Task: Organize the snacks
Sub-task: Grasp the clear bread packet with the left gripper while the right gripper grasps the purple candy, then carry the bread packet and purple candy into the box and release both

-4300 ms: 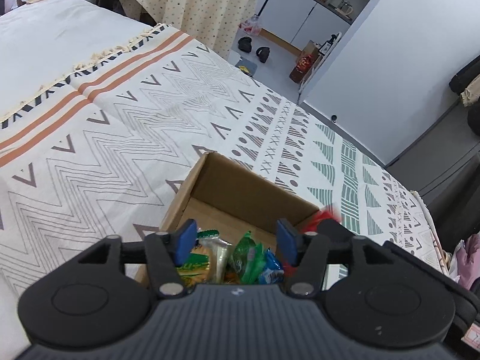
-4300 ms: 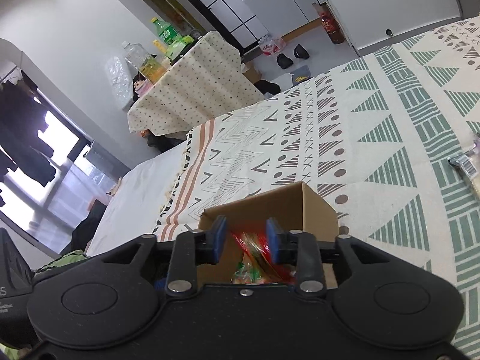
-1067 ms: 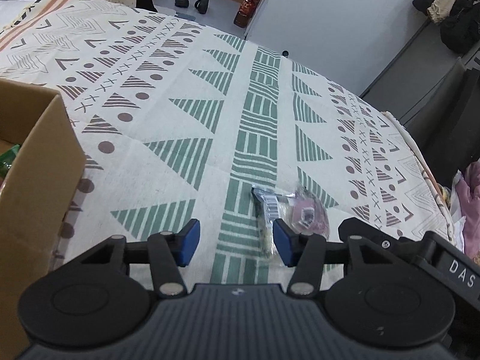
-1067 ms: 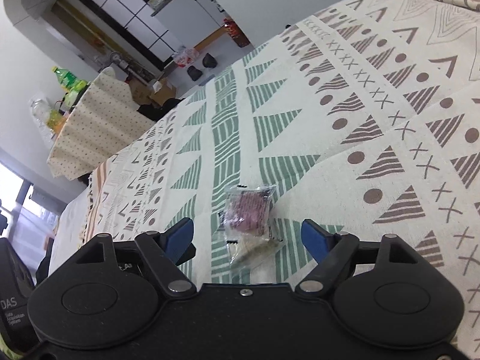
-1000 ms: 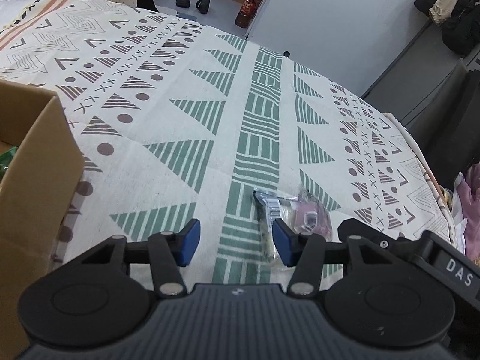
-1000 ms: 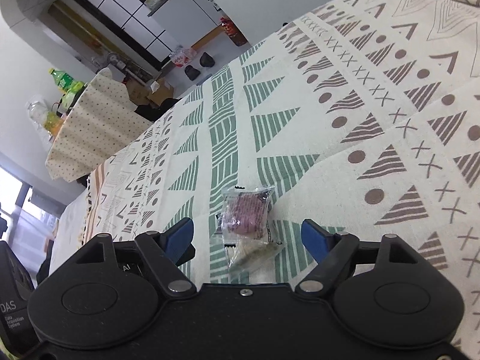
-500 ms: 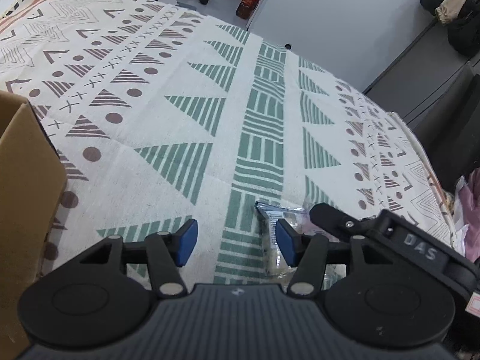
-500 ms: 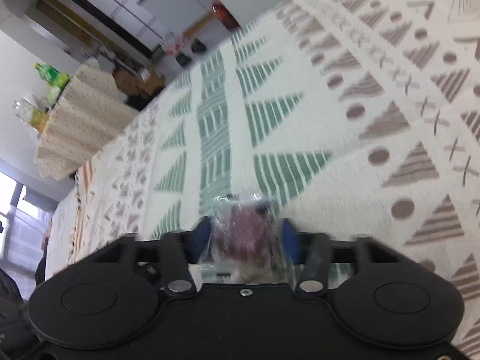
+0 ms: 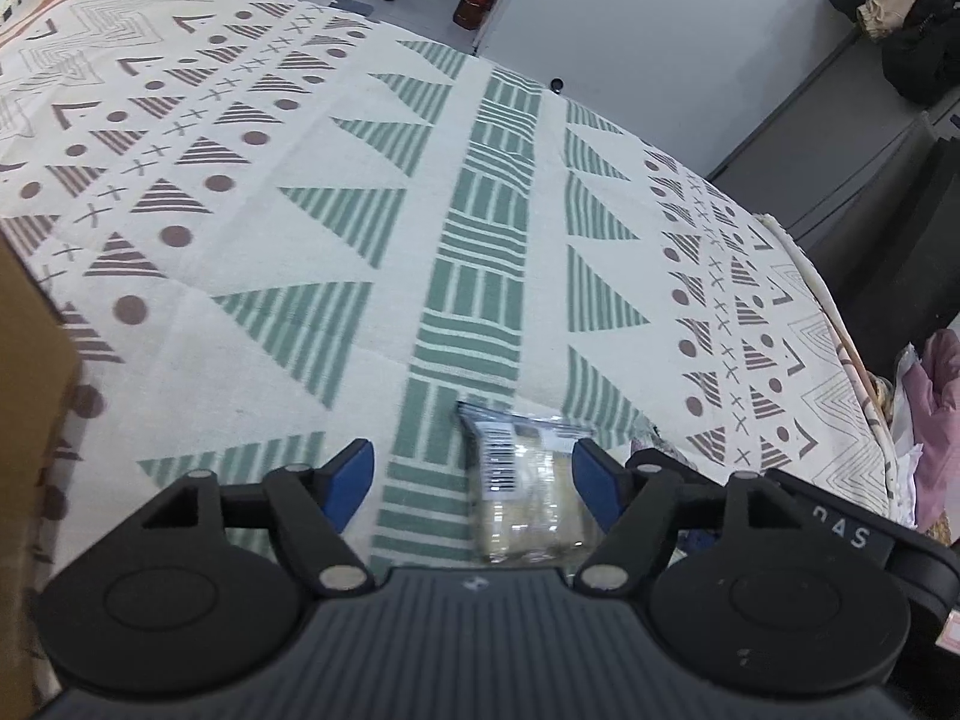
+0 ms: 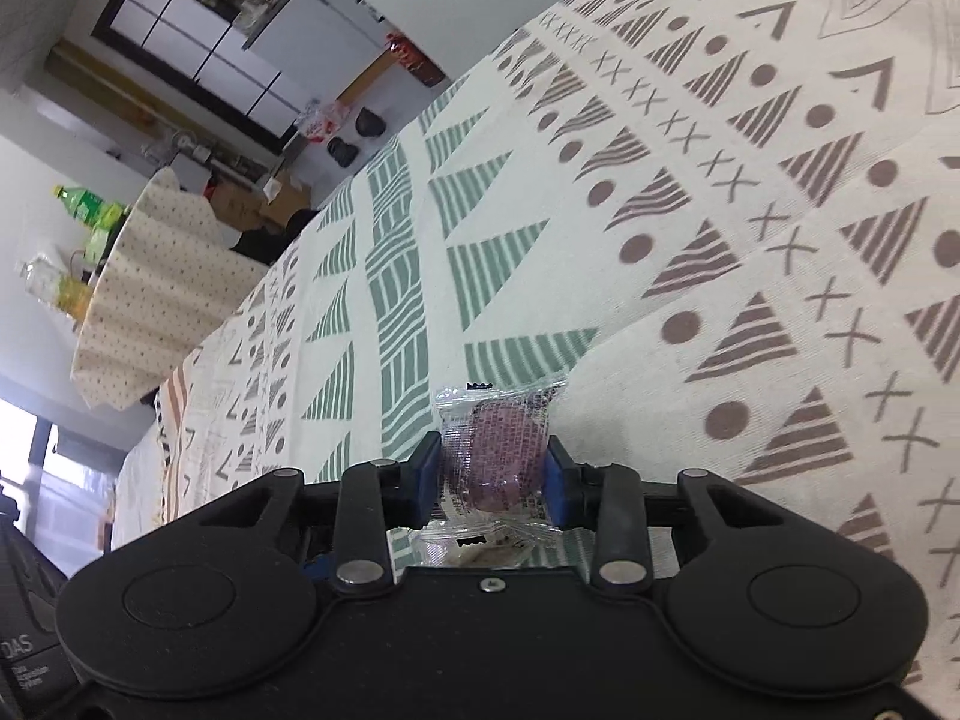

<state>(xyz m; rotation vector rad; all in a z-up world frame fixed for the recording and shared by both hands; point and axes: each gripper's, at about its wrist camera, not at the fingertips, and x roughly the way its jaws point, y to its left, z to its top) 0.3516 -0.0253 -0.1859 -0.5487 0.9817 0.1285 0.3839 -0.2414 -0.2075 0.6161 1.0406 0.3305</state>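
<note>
The purple snack packet [image 10: 495, 456] sits pinched in the right claw [image 10: 493, 474], whose jaws have just been closing, right over the patterned bedspread [image 10: 690, 228]. Beside it, the pale snack packet [image 9: 528, 483] lies on that bedspread between the left claw's [image 9: 471, 477] spread jaws, just been opening, untouched. Cardboard box [image 9: 27, 372] at far left.

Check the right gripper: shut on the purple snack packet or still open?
Shut on it. The right gripper has just been closing, and its blue pads now press both sides of the purple snack packet.
</note>
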